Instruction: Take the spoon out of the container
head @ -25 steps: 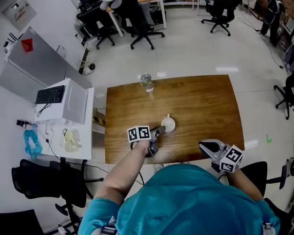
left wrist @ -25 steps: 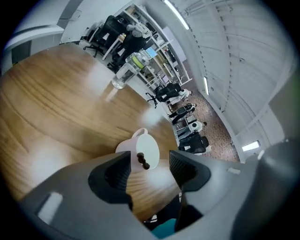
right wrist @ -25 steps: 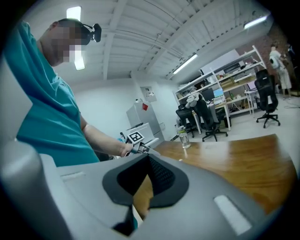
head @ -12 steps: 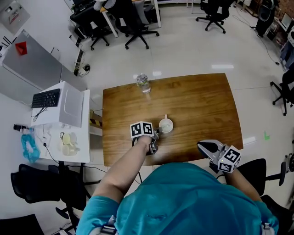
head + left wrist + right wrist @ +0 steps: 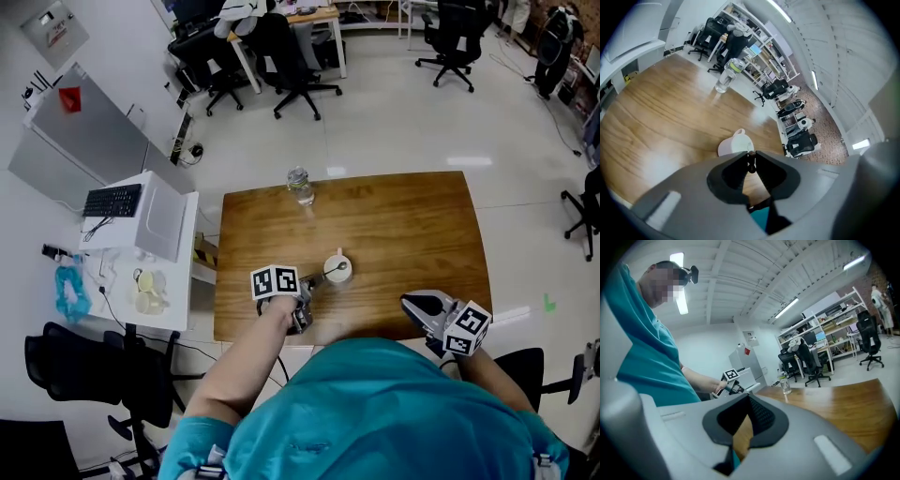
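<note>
A: The fingers [image 5: 733, 169] of your left gripper [image 5: 751, 155] are pinched together on the thin tip of the spoon [image 5: 751, 166] handle. You have very little of it between them.

B: Agreed. Your spoon's bowl is still down in the white cup [image 5: 731, 146], which stands just beyond your fingertips, near the middle of the desk [image 5: 422, 225].

A: With so small a bite, I'd judge the handle could twist or slip out as you lift. The spoon would then drop back in, or onto the desk.

B: Watch your direction too. If you draw it low toward yourself rather than upward, the bowl may catch the rim. That would tip or drag the cup, since nothing steadies it.

A: Your right gripper [image 5: 748, 395] could do that, but its fingers are together on nothing. You're holding it by the desk's near right edge, well apart from the cup.

B: The bottle [image 5: 300, 185] at the far edge is well apart from all this, so you needn't mind it.
</note>
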A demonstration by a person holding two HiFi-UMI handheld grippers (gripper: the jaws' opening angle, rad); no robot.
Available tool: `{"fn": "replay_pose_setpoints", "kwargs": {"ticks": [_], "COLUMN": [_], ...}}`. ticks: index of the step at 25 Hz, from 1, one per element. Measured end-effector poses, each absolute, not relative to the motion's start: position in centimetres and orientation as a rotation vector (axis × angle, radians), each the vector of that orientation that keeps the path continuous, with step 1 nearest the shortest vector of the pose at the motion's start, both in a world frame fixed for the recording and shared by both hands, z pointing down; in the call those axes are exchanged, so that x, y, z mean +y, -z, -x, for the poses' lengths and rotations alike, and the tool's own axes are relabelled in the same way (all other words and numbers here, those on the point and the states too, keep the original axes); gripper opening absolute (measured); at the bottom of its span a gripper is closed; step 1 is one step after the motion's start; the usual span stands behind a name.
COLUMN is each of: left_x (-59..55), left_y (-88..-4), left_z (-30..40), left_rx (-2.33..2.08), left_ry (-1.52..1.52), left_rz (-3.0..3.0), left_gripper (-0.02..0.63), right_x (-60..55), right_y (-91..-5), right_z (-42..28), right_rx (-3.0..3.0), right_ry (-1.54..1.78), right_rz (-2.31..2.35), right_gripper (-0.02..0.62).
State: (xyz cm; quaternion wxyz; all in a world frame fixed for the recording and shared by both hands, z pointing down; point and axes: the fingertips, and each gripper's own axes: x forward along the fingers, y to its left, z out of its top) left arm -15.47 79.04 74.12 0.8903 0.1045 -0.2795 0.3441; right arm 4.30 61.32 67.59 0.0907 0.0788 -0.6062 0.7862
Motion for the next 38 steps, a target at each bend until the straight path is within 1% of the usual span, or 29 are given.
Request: {"fn": "replay_pose_setpoints", "kwargs": {"ticks": [5, 8, 10, 12, 17, 24, 28, 32, 38], "left_x": [71.2, 68.6, 67.5, 66.8, 65.7, 66.5, 67.6, 67.9, 67.1], "left_y": [-69.1, -65.6, -63.6, -61.0, -53.0, -41.4, -37.2, -32.8, -25.5], "left_z": [13.9, 12.6, 12.8, 13.8, 17.4, 25.8, 28.7, 26.8, 20.9], "left_rx": [-0.723, -0.825, -0.883, -0.921, -0.964, -0.892, -0.855, -0.824, -0.829], "left_ry": [-0.528, -0.456, -0.432, -0.417, -0.393, -0.352, -0.317, -0.288, -0.299], "left_rz": [-0.432, -0.513, -0.533, -0.550, -0.645, -0.758, -0.762, -0.782, -0.839], "left_gripper": [0.055, 0.055, 0.055, 0.055, 0.055, 0.055, 0.055, 0.055, 0.055], "right_x": [60.2, 61.2, 61.6, 61.7, 61.9, 63.3, 63.7, 63.0, 62.8], "right_y": [-66.8, -66.0, -65.3, -63.5, -55.9, -43.2, -37.4, -32.8, -25.6], "right_z": [-6.8, -8.3, -8.0, -6.8, -3.0, 5.8, 9.4, 8.0, 1.6], "right_rx": [-1.830, -1.852, -1.866, -1.883, -1.933, -1.874, -1.835, -1.834, -1.906], "right_ry": [-2.383, -2.409, -2.422, -2.428, -2.399, -2.333, -2.310, -2.278, -2.253], "right_rz": [-0.198, -0.142, -0.105, -0.080, -0.071, -0.171, -0.188, -0.232, -0.268], "right_gripper": [0.002, 0.002, 0.002, 0.002, 0.002, 0.002, 0.002, 0.002, 0.002]}}
